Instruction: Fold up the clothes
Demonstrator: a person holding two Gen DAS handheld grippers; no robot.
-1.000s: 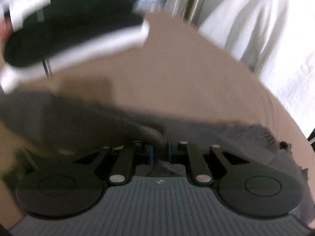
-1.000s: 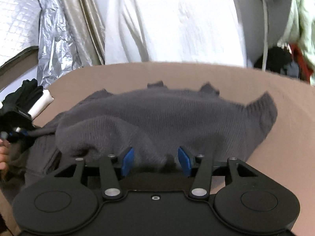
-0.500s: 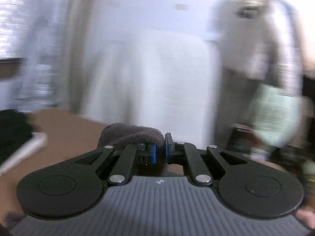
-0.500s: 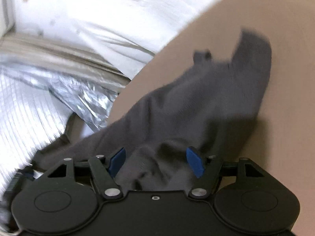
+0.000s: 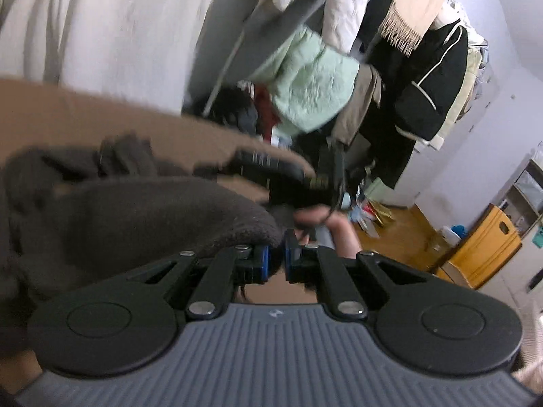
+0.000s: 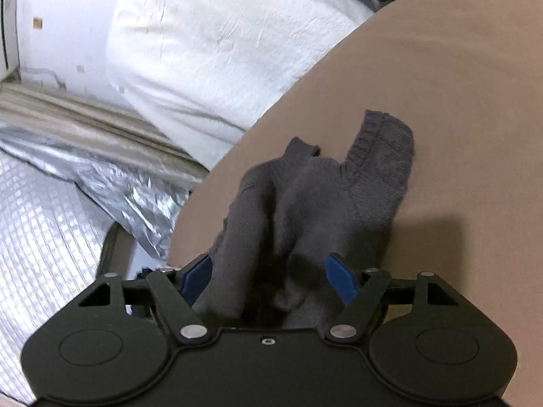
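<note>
Swung round since the earlier frames, the left wrist view is now facing a rack of hanging clothes (image 5: pixel 407 61) where the brown bed surface (image 5: pixel 101 115) filled it before; the right wrist view has rolled, so the bed surface is tilting across it.

Item, dark grey knitted sweater (image 6: pixel 305 210): lying bunched on the brown surface, one ribbed cuff (image 6: pixel 383 135) pointing away, its near folds running between the right fingers. In the left wrist view the same sweater (image 5: pixel 135 217) is draping in a thick fold from the left fingers across to the left.

Item, left gripper (image 5: pixel 275 261): fingers clenched, blue pads nearly meeting, a pinch of the sweater's edge grasped between them.

Item, right gripper (image 6: pixel 268 274): jaws have just been opening and are standing wide, released; the blue pads (image 6: pixel 341 278) are sitting either side of the knit without pressing it. Seen from the left wrist camera, this gripper is showing blurred, a hand (image 5: pixel 325 224) around its handle.

Item, white bedding (image 6: pixel 210 51): lying heaped beyond the brown surface.

Item, silver quilted sheet (image 6: pixel 44 230): lying crumpled at the left edge.
</note>
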